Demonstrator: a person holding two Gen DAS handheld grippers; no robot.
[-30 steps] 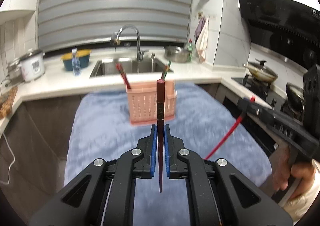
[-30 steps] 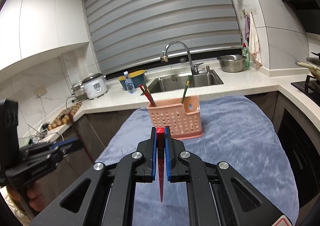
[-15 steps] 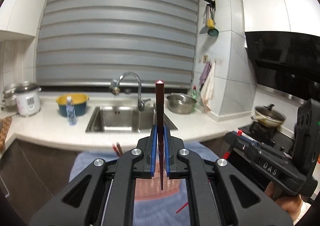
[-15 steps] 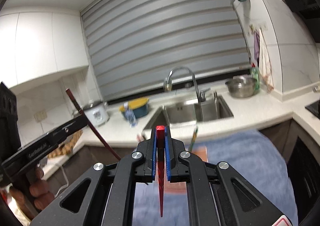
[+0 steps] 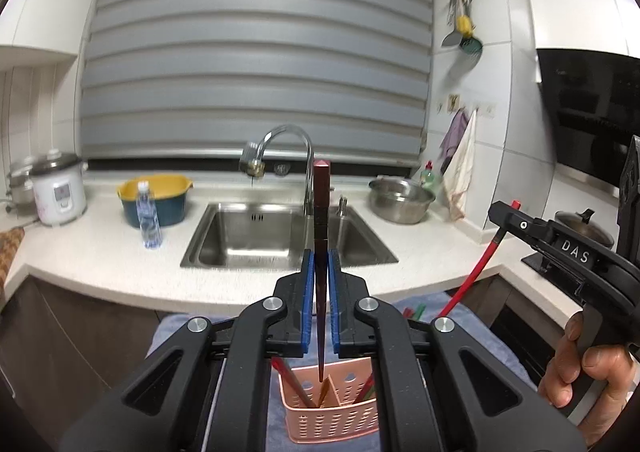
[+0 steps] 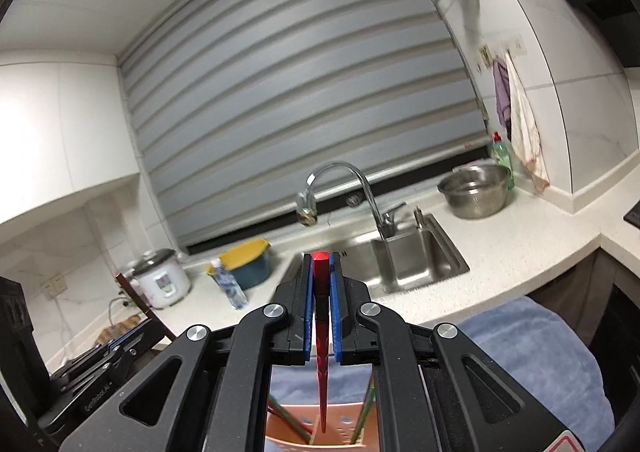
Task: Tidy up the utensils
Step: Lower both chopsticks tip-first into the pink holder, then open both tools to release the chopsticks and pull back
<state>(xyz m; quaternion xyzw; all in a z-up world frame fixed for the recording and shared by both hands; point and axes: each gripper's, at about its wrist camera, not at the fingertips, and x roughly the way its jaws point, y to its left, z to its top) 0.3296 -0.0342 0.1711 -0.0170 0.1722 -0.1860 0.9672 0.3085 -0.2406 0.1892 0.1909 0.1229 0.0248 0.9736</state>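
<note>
1. The left gripper point(image 5: 319, 304) has its fingers point(image 5: 306, 292) clamped on a dark red chopstick point(image 5: 321, 219), held near its middle with the thick end up and the thin tip pointing down; I judge this upright hold is meant to let the tip lead into a slot
2. The pink basket point(image 5: 332, 412) stands on a blue cloth point(image 5: 460, 312) that covers the worktop, and in the left wrist view the chopstick's tip hangs just above the basket's divider, so which compartment it is meant for cannot be told
3. The right gripper point(image 6: 321, 316) likewise has its fingers point(image 6: 308, 304) shut tight on a bright red chopstick point(image 6: 321, 352), gripped close to its thick end so that most of its length hangs free below, tip down over the open basket
4. Other chopsticks point(image 5: 292, 384) already lean inside the basket, some at its left end and some at its right, which suggests the sorting is partly done
5. A red and a green stick point(image 5: 414, 311) lie on the cloth beyond the basket, toward the far edge; these look like work still waiting
6. A person's hand point(image 5: 580, 368) grips the right gripper's handle at the right of the left wrist view
7. Both tips sit close together over one narrow basket, so I judge the risk is the two sticks or grippers knocking each other on the way down
</note>
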